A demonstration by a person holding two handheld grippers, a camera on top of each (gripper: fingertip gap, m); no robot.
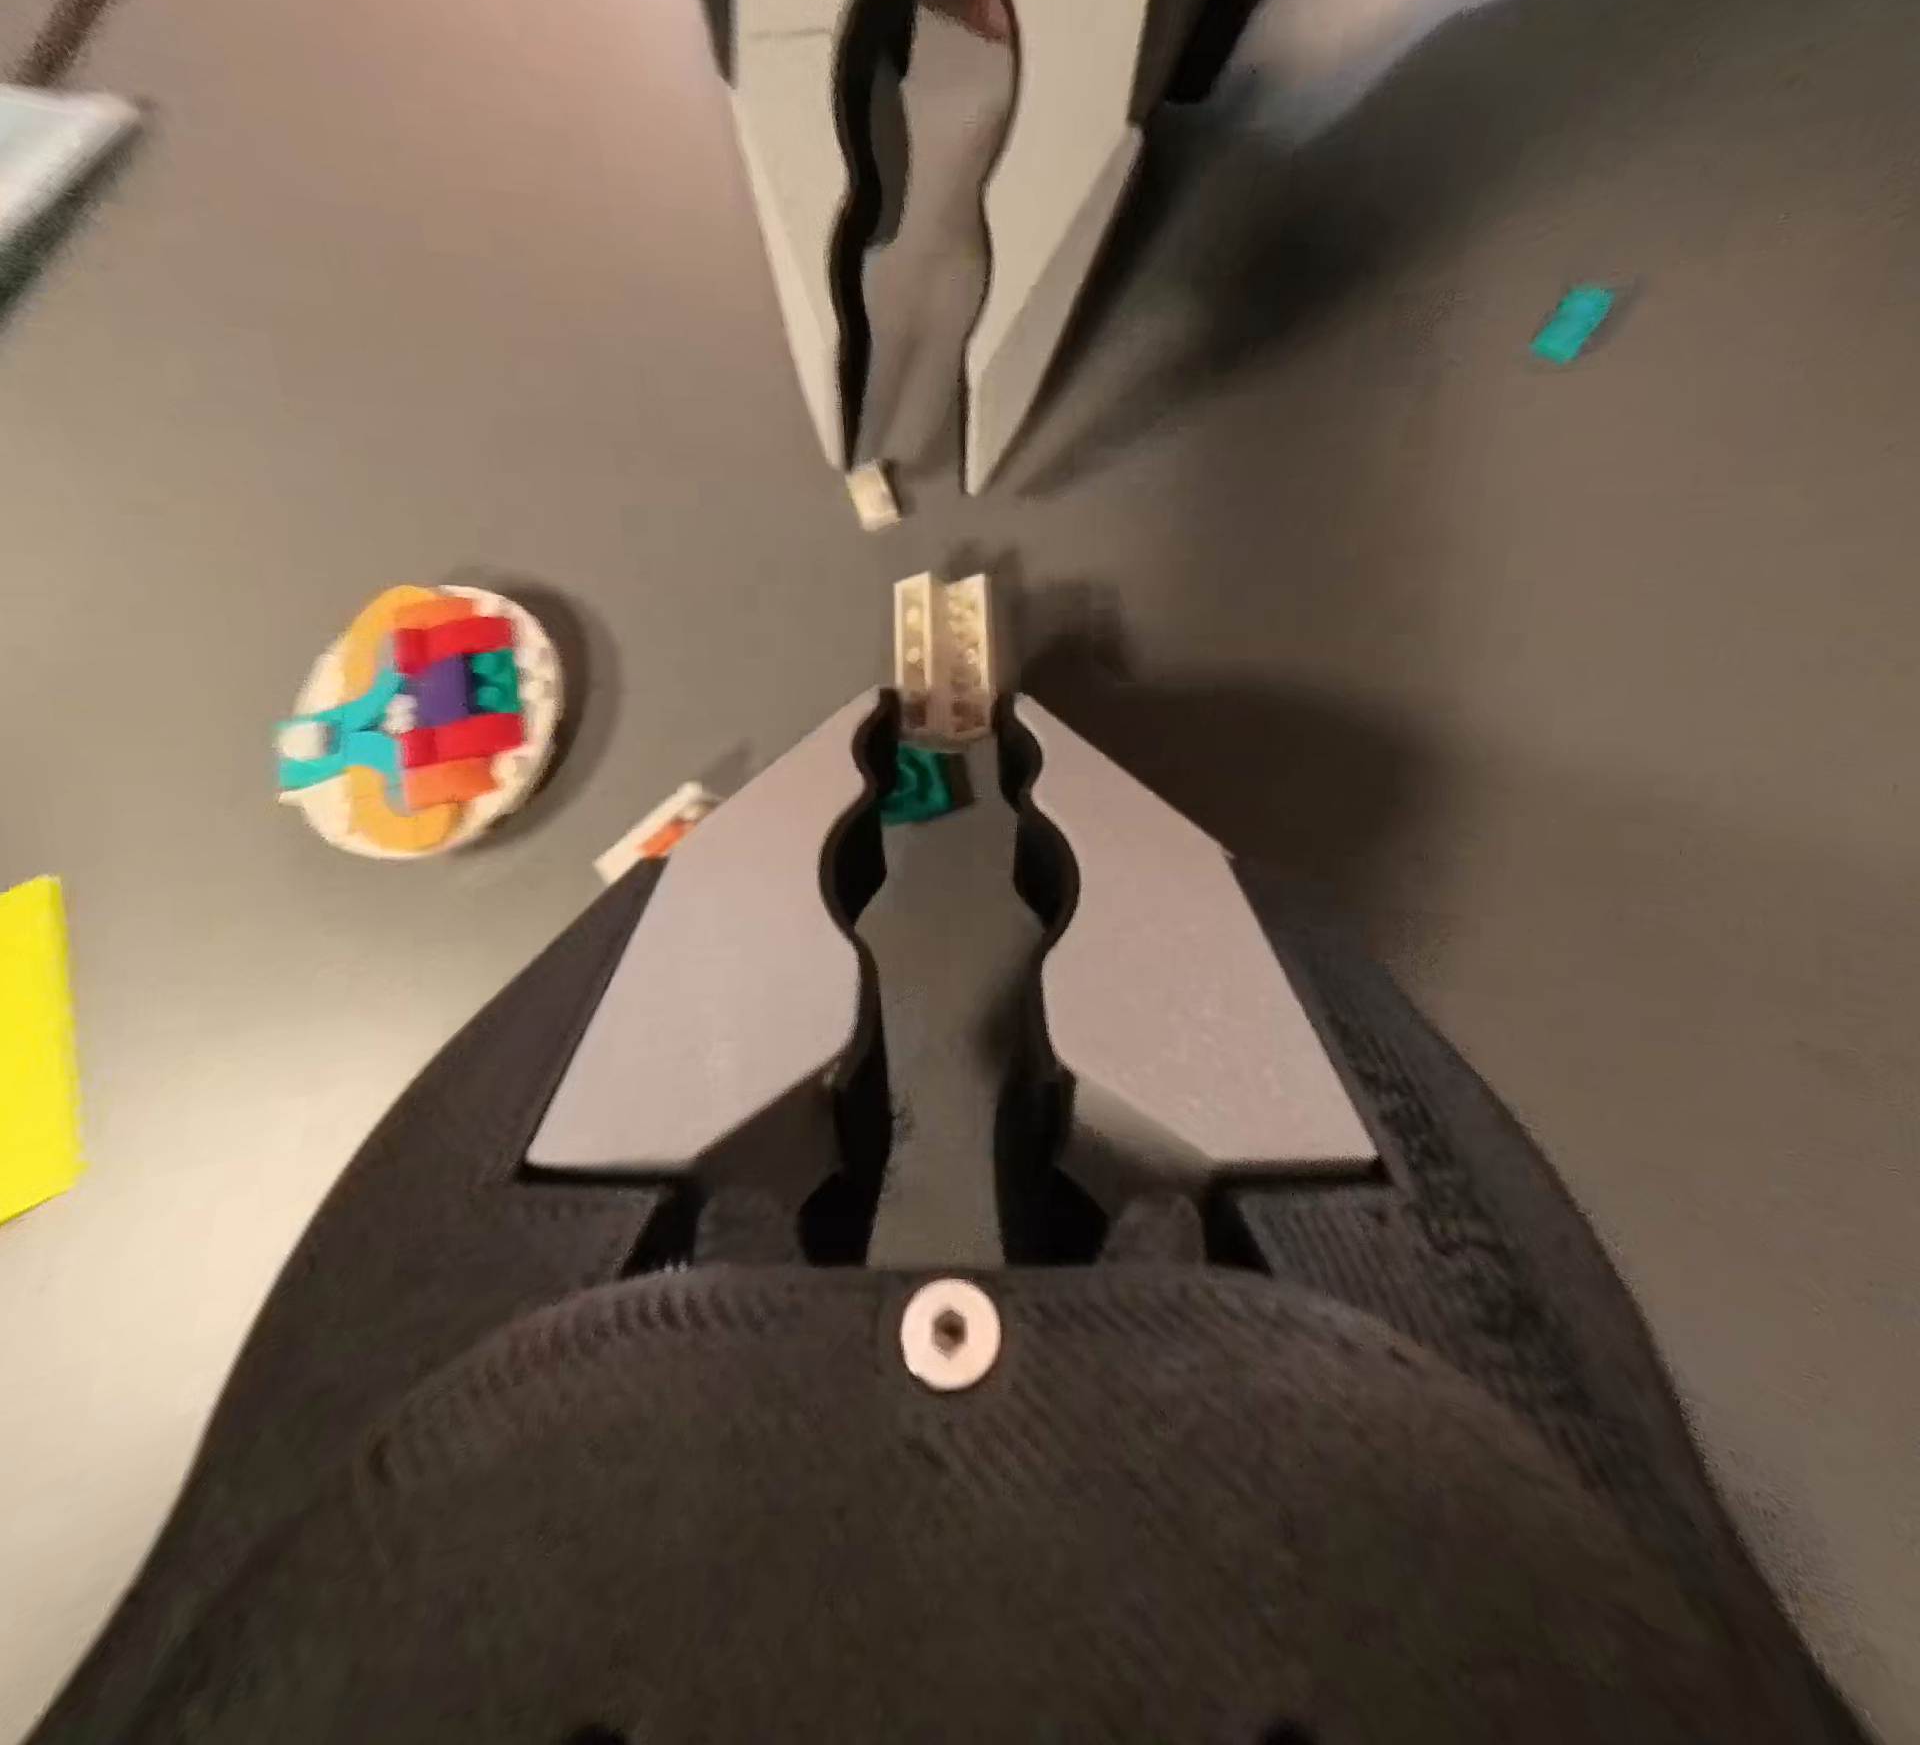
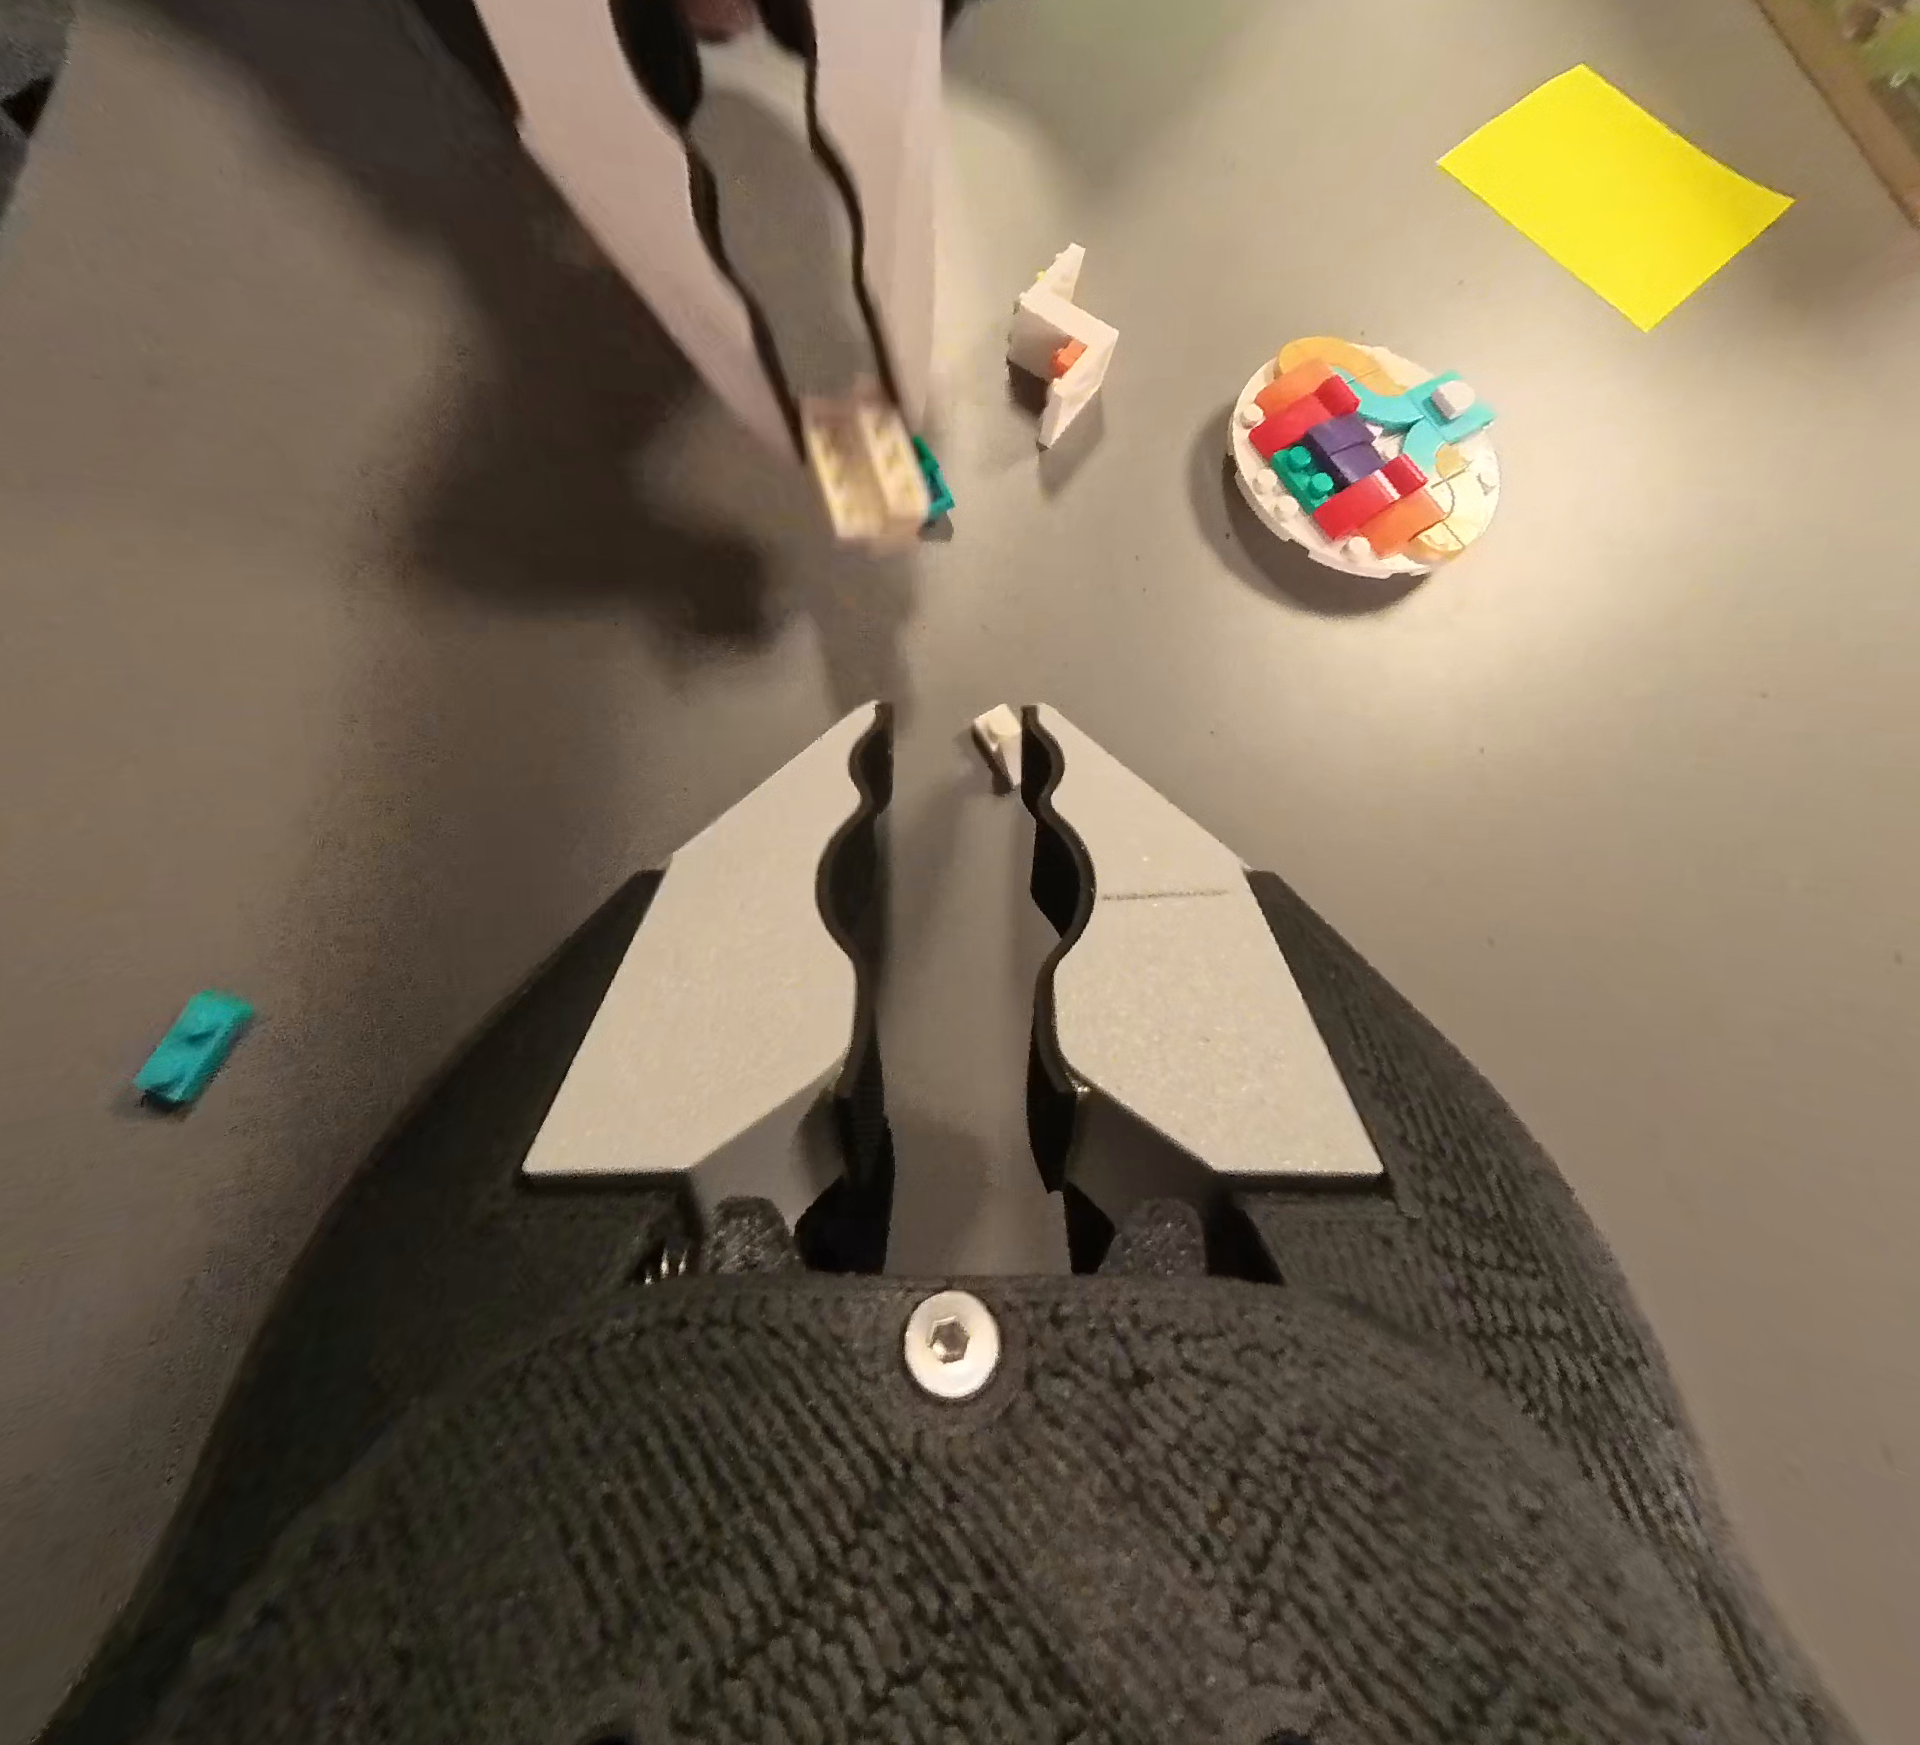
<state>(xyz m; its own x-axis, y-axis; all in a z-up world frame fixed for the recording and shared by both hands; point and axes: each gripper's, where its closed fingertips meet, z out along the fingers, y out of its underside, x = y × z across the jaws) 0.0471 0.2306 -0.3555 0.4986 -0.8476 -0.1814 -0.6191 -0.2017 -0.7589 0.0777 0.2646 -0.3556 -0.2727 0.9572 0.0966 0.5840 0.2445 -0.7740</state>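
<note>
Two grippers meet tip to tip over a grey table [image 2: 1455,864], both to one side of the round colourful brick model [image 2: 1366,459], our landmark throughout.

The left gripper [image 1: 945,708] is clamped on a cream studded brick [image 1: 943,656], its jaws closed against the brick's two sides. We read the brick's long axis as running along the fingers, so that its free end points straight at the opposing tips. A green piece [image 1: 914,786] clings to the brick on its lower face, nearer the model in the right wrist view.

The right gripper [image 2: 956,719] has its jaws apart, with a narrow gap showing between them. A small white piece [image 2: 995,745] sits against the inner face of the finger on the model's side. We cannot tell whether it rides on that finger or lies on the table below. This piece is the thing nearest the cream brick's free end, just beside it but not touching.

Between the left gripper and the model stands a white corner assembly with an orange insert [image 2: 1065,345]. A yellow sheet [image 2: 1616,189] lies beyond the model, away from the grippers. A flat teal piece [image 2: 192,1051] lies well apart on the grippers' far side from the model. Both views are motion-blurred near the tips.
</note>
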